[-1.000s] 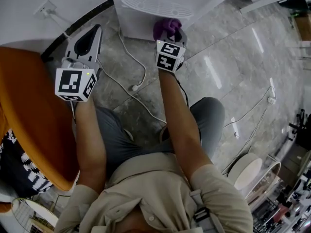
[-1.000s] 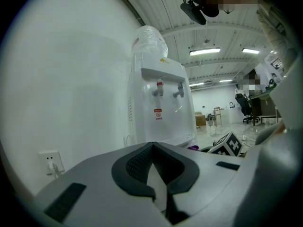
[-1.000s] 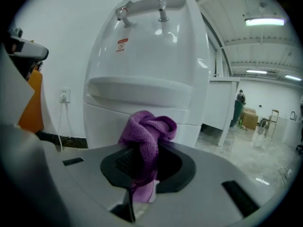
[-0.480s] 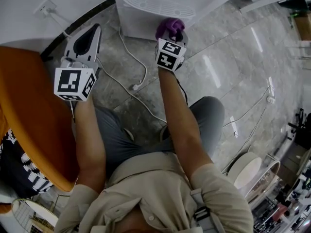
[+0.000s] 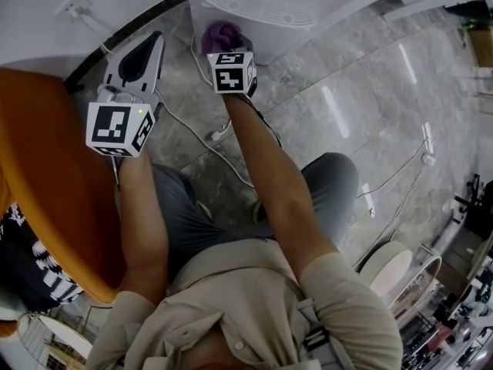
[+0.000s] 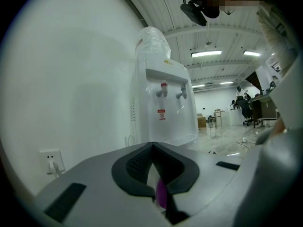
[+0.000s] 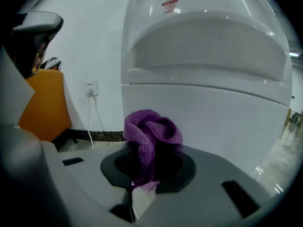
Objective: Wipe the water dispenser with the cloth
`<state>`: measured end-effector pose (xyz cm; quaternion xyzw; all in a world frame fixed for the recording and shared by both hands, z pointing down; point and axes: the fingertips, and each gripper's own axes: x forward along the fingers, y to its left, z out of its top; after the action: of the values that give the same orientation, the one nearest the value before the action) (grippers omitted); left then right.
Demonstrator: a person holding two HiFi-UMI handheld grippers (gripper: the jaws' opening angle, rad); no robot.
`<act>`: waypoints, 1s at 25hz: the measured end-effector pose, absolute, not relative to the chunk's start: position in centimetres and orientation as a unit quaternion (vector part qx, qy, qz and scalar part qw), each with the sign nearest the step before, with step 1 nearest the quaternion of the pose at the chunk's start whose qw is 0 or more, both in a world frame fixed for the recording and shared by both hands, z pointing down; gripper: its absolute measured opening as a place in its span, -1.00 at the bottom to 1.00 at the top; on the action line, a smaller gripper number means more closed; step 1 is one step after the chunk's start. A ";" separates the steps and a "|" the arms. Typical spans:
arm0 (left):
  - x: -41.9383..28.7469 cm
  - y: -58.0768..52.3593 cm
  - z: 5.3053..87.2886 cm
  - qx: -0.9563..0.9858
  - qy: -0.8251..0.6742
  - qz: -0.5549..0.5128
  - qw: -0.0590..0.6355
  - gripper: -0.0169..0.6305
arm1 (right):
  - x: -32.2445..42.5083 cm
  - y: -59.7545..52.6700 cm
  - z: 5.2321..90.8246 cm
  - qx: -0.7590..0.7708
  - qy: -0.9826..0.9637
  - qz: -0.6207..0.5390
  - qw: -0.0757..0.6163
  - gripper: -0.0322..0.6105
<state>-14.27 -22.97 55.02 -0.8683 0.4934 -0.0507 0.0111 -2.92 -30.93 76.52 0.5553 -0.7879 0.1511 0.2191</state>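
The white water dispenser (image 5: 254, 6) stands against the wall at the top of the head view, and its taps and bottle show in the left gripper view (image 6: 163, 108). My right gripper (image 5: 225, 46) is shut on a bunched purple cloth (image 5: 222, 35) close to the dispenser's lower front, near its left corner. In the right gripper view the cloth (image 7: 150, 131) bulges above the right gripper (image 7: 150, 151) just before the white front panel (image 7: 208, 112); whether they touch is unclear. My left gripper (image 5: 156, 38) hangs shut left of the dispenser, apart from it (image 6: 152, 145).
An orange chair (image 5: 38, 191) fills the left side. A white cable with a plug (image 5: 216, 137) lies on the grey marble floor between the grippers. A wall socket (image 5: 73, 10) sits on the wall at upper left. A round white object (image 5: 389, 272) stands at lower right.
My right gripper has carried the purple cloth to the left along the dispenser's lower front. The left gripper has hardly moved.
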 end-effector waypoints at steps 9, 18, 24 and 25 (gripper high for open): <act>-13.9 -23.0 55.3 -0.869 0.492 -0.059 0.011 -0.90 | -0.5 -30.8 77.6 0.562 -0.779 0.181 0.209 -0.68; -13.9 -22.6 55.2 -0.868 0.493 -0.060 0.012 -0.90 | 11.2 -29.1 78.5 0.672 -0.687 0.196 0.194 -0.68; -13.9 -22.3 54.8 -0.868 0.494 -0.059 0.016 -0.90 | 15.2 -28.5 77.9 0.704 -0.656 0.195 0.188 -0.68; -13.9 -22.2 54.8 -0.867 0.494 -0.059 0.016 -0.90 | 15.1 -28.5 77.8 0.705 -0.655 0.196 0.188 -0.68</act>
<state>-13.86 -22.21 54.84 -0.8674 0.4938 -0.0591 0.0160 15.13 -28.45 77.76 0.7049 -0.6554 0.1960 0.1875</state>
